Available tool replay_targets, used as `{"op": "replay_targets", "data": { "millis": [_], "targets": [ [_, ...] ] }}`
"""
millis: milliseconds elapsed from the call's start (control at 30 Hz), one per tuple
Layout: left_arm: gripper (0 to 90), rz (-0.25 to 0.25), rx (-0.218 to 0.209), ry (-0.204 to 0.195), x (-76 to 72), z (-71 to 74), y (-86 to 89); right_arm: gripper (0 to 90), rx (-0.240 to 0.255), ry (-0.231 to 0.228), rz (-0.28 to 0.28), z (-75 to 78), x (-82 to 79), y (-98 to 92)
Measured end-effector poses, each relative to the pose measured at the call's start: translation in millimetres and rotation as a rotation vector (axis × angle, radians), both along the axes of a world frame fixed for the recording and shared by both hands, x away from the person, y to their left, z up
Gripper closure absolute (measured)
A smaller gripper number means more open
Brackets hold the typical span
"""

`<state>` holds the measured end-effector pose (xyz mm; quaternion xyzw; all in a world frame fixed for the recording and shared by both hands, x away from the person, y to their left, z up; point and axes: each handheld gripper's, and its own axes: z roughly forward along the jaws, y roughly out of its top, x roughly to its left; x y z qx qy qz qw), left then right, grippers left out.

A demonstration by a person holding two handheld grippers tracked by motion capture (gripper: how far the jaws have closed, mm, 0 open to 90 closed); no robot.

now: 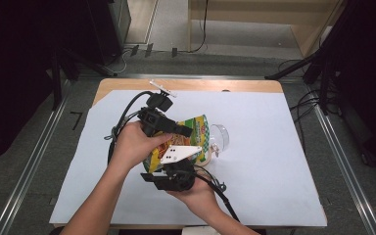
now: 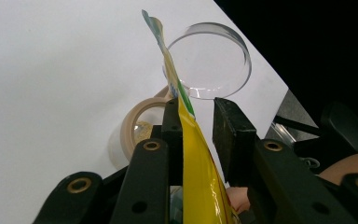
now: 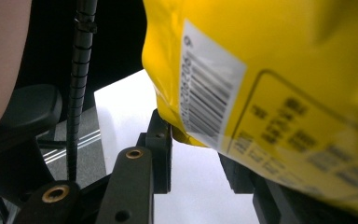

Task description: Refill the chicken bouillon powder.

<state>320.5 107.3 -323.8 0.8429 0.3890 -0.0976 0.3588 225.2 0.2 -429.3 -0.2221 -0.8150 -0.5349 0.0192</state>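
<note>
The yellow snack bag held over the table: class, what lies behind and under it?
Behind the yellow snack bag stands a clear round container. Beside that lies a tape roll on the white table cover, partly hidden by the left gripper. The bag's contents cannot be seen.

barcode on yellow bag [image 3: 270, 93], digits illegible

We note a glossy yellow plastic snack bag [image 1: 196, 139] with green edging and red print; its back carries a white barcode label with black bars. Clear round plastic container [image 2: 209, 60], colourless. Beige tape roll [image 2: 137, 128]. Pale blue sheet on the light wooden tabletop [image 1: 127, 84]. Black fingers [image 2: 230, 135].
</note>
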Motion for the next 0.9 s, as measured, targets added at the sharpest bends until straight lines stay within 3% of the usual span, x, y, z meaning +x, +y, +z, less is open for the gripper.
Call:
{"op": "replay_targets", "data": {
  "millis": [233, 900],
  "targets": [
    [74.8, 0.0, 0.0, -0.004, 2.0, 0.1, 0.7, 69.1, -0.002, 0.011, 0.007, 0.4, 2.1, -0.2],
    [76.9, 0.01, -0.005, -0.016, 0.9, -0.1, 1.2, 69.4, -0.014, -0.019, -0.004, 0.6, 1.3, -0.1]
  ]
}}
